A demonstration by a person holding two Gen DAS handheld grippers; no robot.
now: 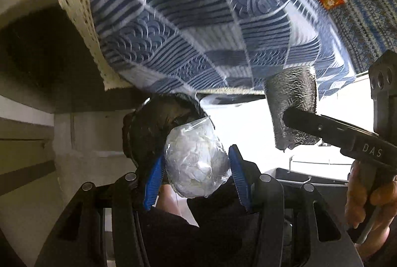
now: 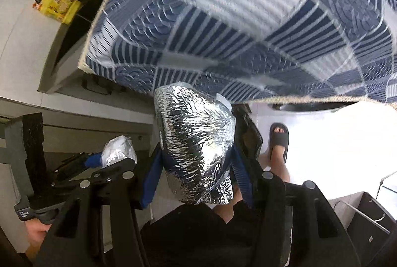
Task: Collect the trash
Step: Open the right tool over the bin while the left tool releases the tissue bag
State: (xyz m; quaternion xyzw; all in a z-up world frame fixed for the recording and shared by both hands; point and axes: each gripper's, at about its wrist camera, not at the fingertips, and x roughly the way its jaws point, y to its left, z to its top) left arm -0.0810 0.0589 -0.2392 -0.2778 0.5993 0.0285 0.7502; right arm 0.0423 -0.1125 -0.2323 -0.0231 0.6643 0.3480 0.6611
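left gripper [image 1: 196, 165] clamps clear bag [image 1: 196, 160]; right gripper [image 2: 196, 167] clamps foil pouch [image 2: 196, 145]; sandalled foot [image 2: 279, 140] right view only.

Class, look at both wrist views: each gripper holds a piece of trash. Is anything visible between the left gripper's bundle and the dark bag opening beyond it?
Nothing visible stands between them. The left gripper clamps the clear-wrapped white bundle, which overlaps the dark bag opening directly behind it. The right gripper grips a foil packet; the patterned mattress lies farther off, beyond both.

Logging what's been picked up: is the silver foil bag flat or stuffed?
Stuffed. The foil bag bulges, rounded and crinkled, between the right tongs, whose blue pads press its sides.
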